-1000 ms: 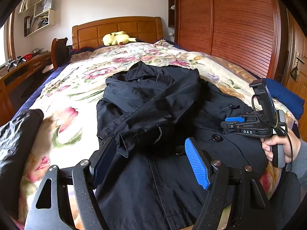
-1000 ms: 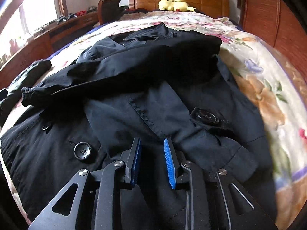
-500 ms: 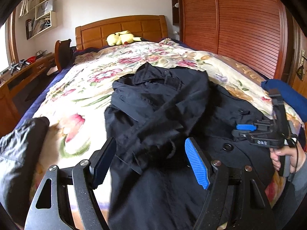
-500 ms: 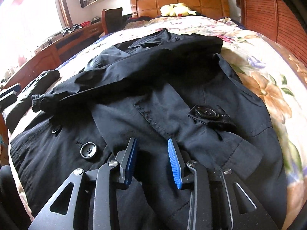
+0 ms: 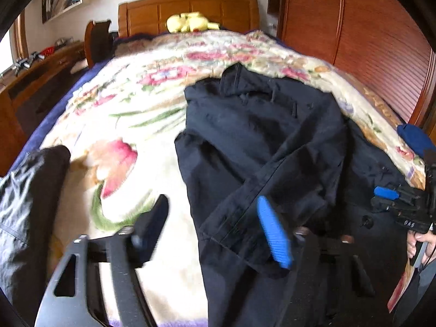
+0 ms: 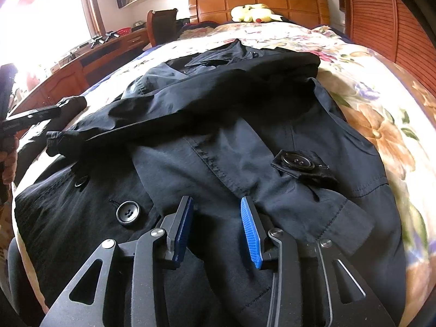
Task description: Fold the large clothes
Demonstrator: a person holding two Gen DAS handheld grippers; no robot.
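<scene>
Coat (image 6: 218,141) lies flat on the bed (image 5: 141,136) for folding, left tool (image 5: 215,226) closing over its edge, right tool (image 6: 215,226) opening above its front, both gripping nothing.

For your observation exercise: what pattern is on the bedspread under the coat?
A floral print on the bedspread, clearest in the left wrist view.

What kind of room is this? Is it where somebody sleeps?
Yes, it looks like a bedroom. A big bed with a flowery bedspread and a wooden headboard fills the room, a yellow stuffed toy sits by the headboard, and a dark coat lies spread on the bed.
</scene>
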